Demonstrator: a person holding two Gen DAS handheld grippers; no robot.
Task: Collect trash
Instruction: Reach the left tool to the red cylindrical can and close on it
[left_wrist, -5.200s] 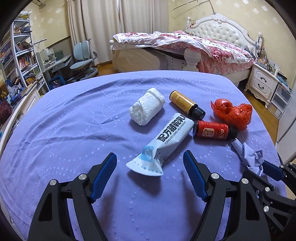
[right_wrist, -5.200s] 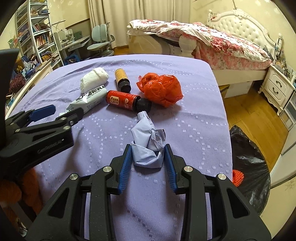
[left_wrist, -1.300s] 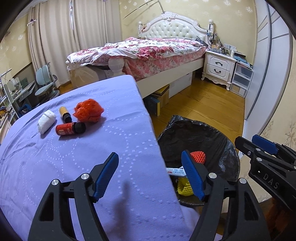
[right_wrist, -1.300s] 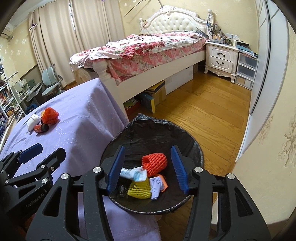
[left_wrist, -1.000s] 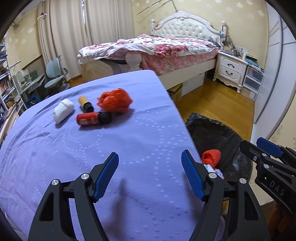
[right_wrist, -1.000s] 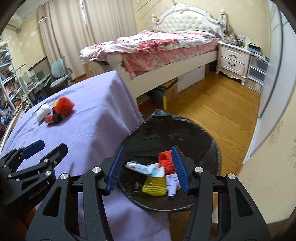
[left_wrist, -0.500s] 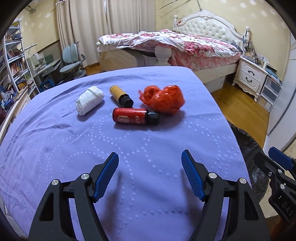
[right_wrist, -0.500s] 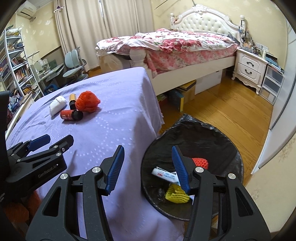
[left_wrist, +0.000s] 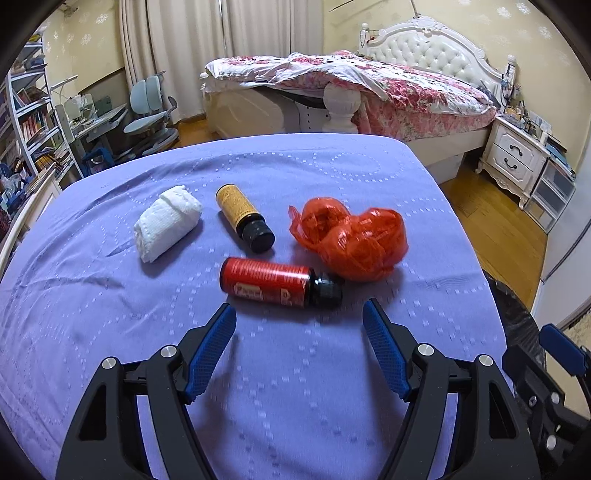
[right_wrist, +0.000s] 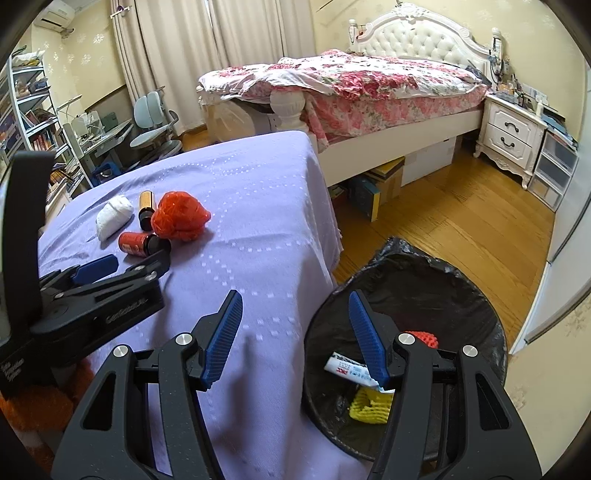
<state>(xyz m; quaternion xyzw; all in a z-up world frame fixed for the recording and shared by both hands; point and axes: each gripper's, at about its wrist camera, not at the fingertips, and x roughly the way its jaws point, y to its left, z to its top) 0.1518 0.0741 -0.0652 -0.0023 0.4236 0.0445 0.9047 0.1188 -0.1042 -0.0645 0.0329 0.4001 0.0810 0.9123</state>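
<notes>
Purple cloth covers the table (left_wrist: 110, 332). Left wrist view: the left gripper (left_wrist: 299, 325) hangs just above it, jaws spread wide and empty. Straight ahead of its fingertips lies the red bottle (left_wrist: 271, 282), on its side, black cap pointing to the gripper's right. Beyond that bottle, the yellow bottle (left_wrist: 243, 218); ahead and to the left, a white wad (left_wrist: 166, 221); ahead and to the right, a crumpled red plastic bag (left_wrist: 351, 240), just beside the red bottle's cap, contact uncertain.

Judgement: next pick is the red bottle. It lies crosswise to the jaws, so either rotate the wrist to pinch across the label, or close along its length. A round body may roll; lower fully before closing, and keep the right finger off the bag.

Right wrist view: the right gripper (right_wrist: 295, 332) is also wide open, holding nothing, straddling the table edge. The bin (right_wrist: 461, 280), black-lined, sits below and to its right, already holding a tube (right_wrist: 347, 369), yellow netting (right_wrist: 369, 406) and a red-orange piece (right_wrist: 424, 338). The remaining four items lie well off to the front-left, near the left gripper.
</notes>
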